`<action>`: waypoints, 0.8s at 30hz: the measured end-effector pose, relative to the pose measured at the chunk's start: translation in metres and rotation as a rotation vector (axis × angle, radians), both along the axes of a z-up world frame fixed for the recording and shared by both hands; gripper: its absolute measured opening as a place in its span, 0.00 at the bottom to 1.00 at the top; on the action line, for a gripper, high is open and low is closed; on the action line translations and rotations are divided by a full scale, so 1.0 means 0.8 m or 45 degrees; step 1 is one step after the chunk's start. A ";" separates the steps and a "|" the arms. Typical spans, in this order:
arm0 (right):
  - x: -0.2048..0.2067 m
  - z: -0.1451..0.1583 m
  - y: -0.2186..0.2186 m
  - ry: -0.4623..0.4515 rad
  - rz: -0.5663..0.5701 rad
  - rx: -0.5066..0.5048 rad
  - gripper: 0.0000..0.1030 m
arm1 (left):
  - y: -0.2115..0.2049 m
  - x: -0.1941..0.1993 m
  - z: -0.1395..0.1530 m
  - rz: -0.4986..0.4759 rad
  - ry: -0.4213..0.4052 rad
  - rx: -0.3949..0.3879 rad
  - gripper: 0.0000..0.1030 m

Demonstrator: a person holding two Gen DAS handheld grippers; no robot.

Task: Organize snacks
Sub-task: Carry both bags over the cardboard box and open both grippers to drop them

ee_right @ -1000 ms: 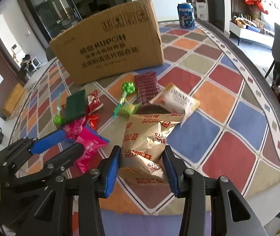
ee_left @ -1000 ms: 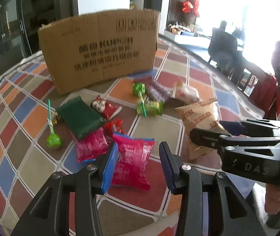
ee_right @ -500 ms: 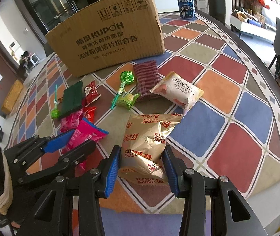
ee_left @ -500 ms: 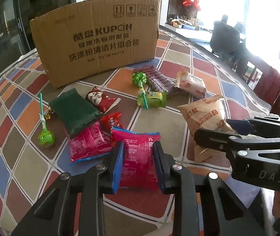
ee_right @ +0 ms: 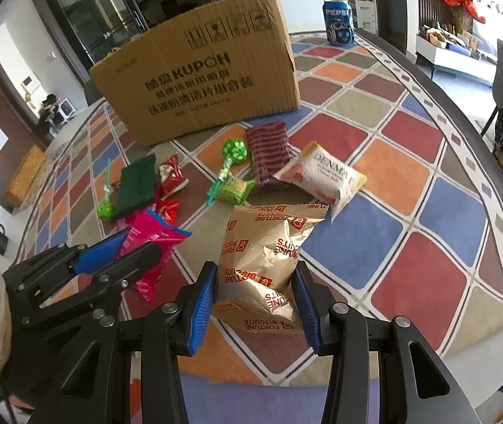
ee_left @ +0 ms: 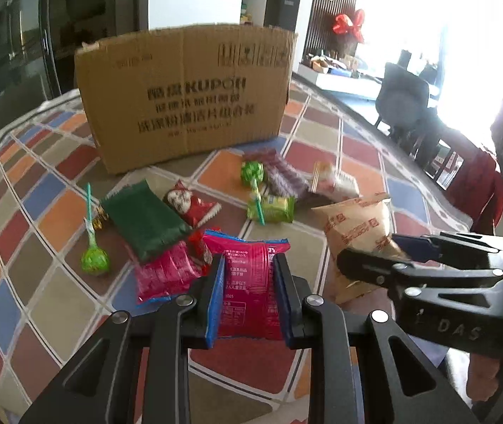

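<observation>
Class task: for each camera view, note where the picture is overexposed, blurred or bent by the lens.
Left wrist view: window area blown out at upper right; cardboard box print smeared by blur. Right wrist view: evenly lit, box lettering sharper, glare on the gold biscuit bag; fisheye curves the table edge.

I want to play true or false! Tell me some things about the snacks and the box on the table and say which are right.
1. The left gripper is clamped on a pink packet. True.
2. The right gripper grips a green lollipop. False: its pads press a gold biscuit bag.
3. A blue soda can stands behind the cardboard box. True.
4. The white cheese-ball packet is inside the box. False: it lies on the tablecloth.
</observation>
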State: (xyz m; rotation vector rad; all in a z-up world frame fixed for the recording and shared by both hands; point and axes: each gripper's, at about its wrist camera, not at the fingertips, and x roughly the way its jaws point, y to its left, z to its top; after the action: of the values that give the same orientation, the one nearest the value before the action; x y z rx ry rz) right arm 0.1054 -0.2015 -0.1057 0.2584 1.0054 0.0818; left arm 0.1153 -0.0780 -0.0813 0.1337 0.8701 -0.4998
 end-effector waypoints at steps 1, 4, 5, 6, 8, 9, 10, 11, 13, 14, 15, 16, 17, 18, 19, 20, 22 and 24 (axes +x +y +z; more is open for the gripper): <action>0.000 0.003 0.000 -0.009 0.003 -0.003 0.43 | 0.000 0.000 0.004 0.005 -0.013 0.001 0.26; 0.002 0.011 0.002 -0.041 0.013 -0.008 0.43 | 0.003 0.002 0.017 0.023 -0.039 -0.010 0.26; 0.003 0.013 0.003 -0.049 0.015 -0.008 0.43 | 0.005 0.004 0.023 0.034 -0.048 -0.014 0.26; 0.004 0.017 0.003 -0.064 0.017 -0.010 0.43 | 0.007 0.006 0.028 0.046 -0.059 -0.016 0.26; 0.009 0.026 0.003 -0.096 0.018 -0.013 0.43 | 0.011 0.010 0.037 0.068 -0.081 -0.025 0.26; 0.011 0.029 0.003 -0.109 0.019 -0.014 0.43 | 0.013 0.013 0.042 0.080 -0.092 -0.028 0.26; 0.013 0.034 0.003 -0.124 0.021 -0.015 0.43 | 0.015 0.016 0.048 0.092 -0.104 -0.033 0.26; 0.017 0.039 0.004 -0.139 0.026 -0.015 0.43 | 0.017 0.019 0.052 0.101 -0.114 -0.038 0.26; 0.025 0.049 0.005 -0.168 0.034 -0.018 0.43 | 0.021 0.026 0.061 0.118 -0.141 -0.042 0.26; 0.029 0.055 0.006 -0.185 0.040 -0.022 0.43 | 0.022 0.029 0.067 0.125 -0.162 -0.047 0.26; 0.032 0.059 0.006 -0.198 0.044 -0.027 0.43 | 0.024 0.031 0.072 0.128 -0.178 -0.051 0.26; 0.036 0.066 0.007 -0.218 0.050 -0.036 0.43 | 0.025 0.034 0.078 0.130 -0.198 -0.057 0.26; 0.038 0.070 0.008 -0.231 0.053 -0.039 0.43 | 0.026 0.037 0.083 0.133 -0.211 -0.061 0.26; 0.042 0.076 0.010 -0.250 0.060 -0.043 0.43 | 0.027 0.039 0.088 0.136 -0.228 -0.064 0.26; 0.045 0.081 0.011 -0.263 0.064 -0.043 0.43 | 0.028 0.042 0.093 0.140 -0.243 -0.068 0.26; 0.051 0.088 0.011 -0.282 0.066 -0.037 0.43 | 0.030 0.045 0.099 0.148 -0.262 -0.072 0.26; 0.057 0.099 0.013 -0.313 0.068 -0.028 0.43 | 0.034 0.051 0.111 0.161 -0.293 -0.085 0.26; 0.064 0.110 0.014 -0.349 0.068 -0.029 0.43 | 0.037 0.056 0.122 0.174 -0.320 -0.094 0.26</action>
State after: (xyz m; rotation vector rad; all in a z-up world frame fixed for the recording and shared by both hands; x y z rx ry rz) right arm 0.1567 -0.1901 -0.0177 0.1933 0.7402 0.1506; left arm 0.1604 -0.0481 0.0161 0.0669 0.6092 -0.3772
